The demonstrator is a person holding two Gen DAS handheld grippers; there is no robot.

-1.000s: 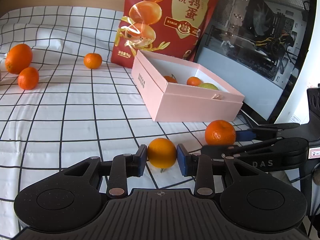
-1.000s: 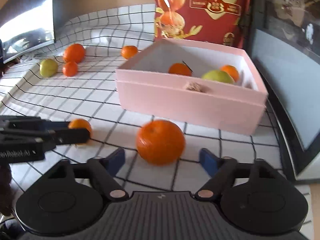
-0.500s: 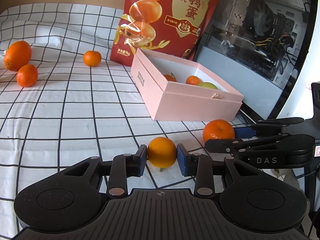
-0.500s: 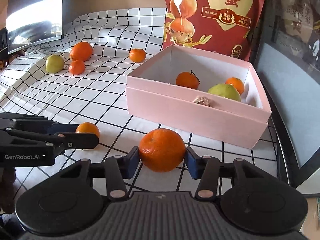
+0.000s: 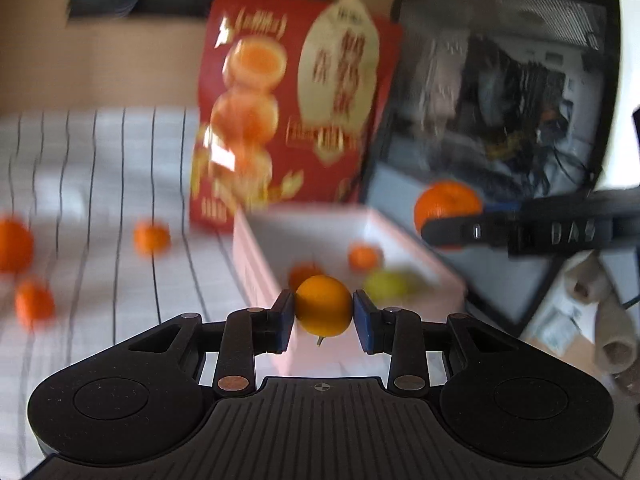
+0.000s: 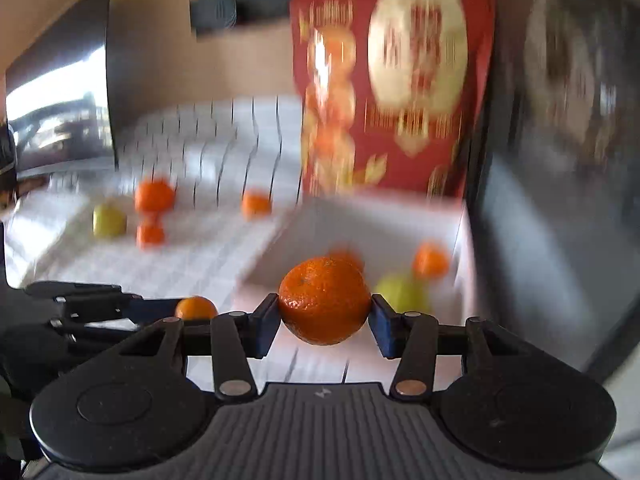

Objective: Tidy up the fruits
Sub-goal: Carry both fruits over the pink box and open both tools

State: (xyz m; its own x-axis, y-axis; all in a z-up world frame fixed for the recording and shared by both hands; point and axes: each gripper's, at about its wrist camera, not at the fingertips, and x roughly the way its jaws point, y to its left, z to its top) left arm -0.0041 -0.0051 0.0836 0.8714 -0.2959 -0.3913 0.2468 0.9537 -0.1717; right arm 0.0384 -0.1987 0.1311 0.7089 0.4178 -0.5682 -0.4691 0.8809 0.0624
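The left tool (image 5: 324,311) is gripping a small yellow-orange fruit (image 5: 323,305) between its two blue pads, which are pressing on either side of it; a short stem is hanging under the fruit. The fruit is sitting in the air in front of the near wall of the pink box (image 5: 256,248), clear of the tabletop (image 5: 100,184) with its white grid cloth.

The right tool (image 6: 325,313) is clamping a larger orange (image 6: 325,300) between its pads. Its jaws have just been closing, and the orange is now pinched firmly between them, held up before the open box (image 6: 460,240). In the left wrist view the same orange (image 5: 447,205) is showing at the tip of the right tool (image 5: 448,220), above the box's right side.

Inside the box, two small oranges (image 6: 430,260) and a green fruit (image 6: 400,292) are lying near the right end. On the cloth to the left, a big orange (image 6: 154,196), a smaller one just below it (image 6: 150,234), a green fruit (image 6: 109,220) beside them and a lone small orange (image 6: 256,204) nearer the box are resting. A red snack bag (image 5: 296,104) is standing behind the box. Most of the background is blurred.
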